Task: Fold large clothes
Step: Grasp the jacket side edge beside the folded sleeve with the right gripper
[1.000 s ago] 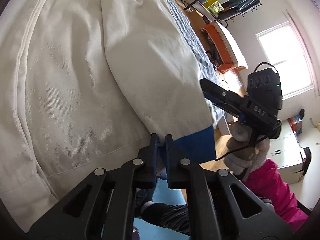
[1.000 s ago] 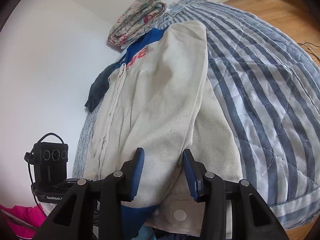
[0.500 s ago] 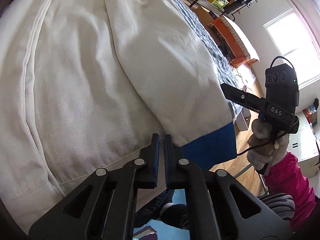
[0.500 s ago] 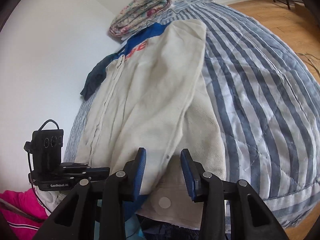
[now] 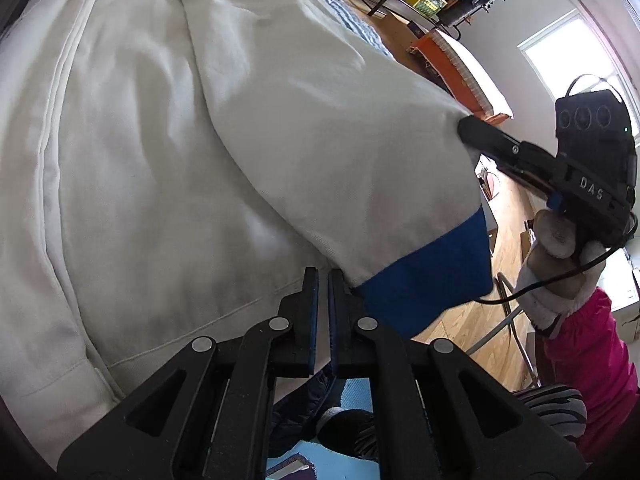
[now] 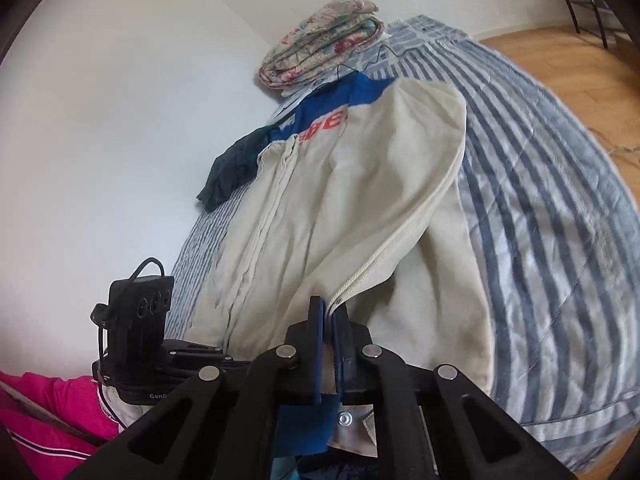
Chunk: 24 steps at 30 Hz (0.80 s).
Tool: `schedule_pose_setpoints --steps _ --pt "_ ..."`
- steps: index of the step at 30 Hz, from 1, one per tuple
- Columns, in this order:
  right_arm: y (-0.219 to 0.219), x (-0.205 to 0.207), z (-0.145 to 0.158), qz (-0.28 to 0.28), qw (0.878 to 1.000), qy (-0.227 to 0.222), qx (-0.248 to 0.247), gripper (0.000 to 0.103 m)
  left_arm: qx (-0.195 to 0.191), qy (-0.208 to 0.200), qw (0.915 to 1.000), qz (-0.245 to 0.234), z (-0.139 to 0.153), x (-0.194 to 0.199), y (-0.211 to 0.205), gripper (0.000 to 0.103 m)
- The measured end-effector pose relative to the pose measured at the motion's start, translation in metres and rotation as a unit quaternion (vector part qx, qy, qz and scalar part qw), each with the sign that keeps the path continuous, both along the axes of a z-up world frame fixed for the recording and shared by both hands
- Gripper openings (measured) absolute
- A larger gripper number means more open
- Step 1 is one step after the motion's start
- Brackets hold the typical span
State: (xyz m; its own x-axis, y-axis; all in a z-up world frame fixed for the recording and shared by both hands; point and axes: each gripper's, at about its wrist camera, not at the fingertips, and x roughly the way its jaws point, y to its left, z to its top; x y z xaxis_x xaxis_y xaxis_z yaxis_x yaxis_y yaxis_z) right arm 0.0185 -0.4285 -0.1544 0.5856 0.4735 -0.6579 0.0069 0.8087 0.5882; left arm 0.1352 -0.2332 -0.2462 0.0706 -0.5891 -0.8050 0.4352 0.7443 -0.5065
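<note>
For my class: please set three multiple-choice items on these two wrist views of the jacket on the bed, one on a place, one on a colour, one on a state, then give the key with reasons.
1. Where does the folded floral quilt lie?
A. at the far end of the striped bed cover, beyond the jacket's collar
B. on the wooden floor
C. on the jacket's sleeve

2. What colour is the cuff of the cream jacket?
A. red
B. blue
C. green

3. How does the right gripper stand?
A. wide open above the bed
B. shut on nothing
C. shut on the jacket's sleeve

Key: 1 A, it lies past the collar by the wall. 2 B, a blue band ends the sleeve. 3 C, sleeve cloth is pinched between its fingers.
</note>
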Motion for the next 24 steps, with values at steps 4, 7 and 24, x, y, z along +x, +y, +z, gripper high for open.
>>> schedule_pose_setpoints --steps 4,7,24 --pt "-0.002 -0.002 0.003 0.011 0.994 0.055 -0.098 0.001 0.007 -0.019 0.9996 -0.021 0.007 -0.01 -0.013 0.002" --pt "0.001 -0.004 -0.032 0.009 0.977 0.133 -0.169 0.001 0.001 -0.013 0.9995 -0.03 0.01 -0.016 -0.015 0.002" --pt "-0.014 -0.046 -0.025 -0.043 0.997 0.068 -0.003 0.005 0.0 -0.03 0.9994 -0.02 0.018 0.011 -0.013 0.002"
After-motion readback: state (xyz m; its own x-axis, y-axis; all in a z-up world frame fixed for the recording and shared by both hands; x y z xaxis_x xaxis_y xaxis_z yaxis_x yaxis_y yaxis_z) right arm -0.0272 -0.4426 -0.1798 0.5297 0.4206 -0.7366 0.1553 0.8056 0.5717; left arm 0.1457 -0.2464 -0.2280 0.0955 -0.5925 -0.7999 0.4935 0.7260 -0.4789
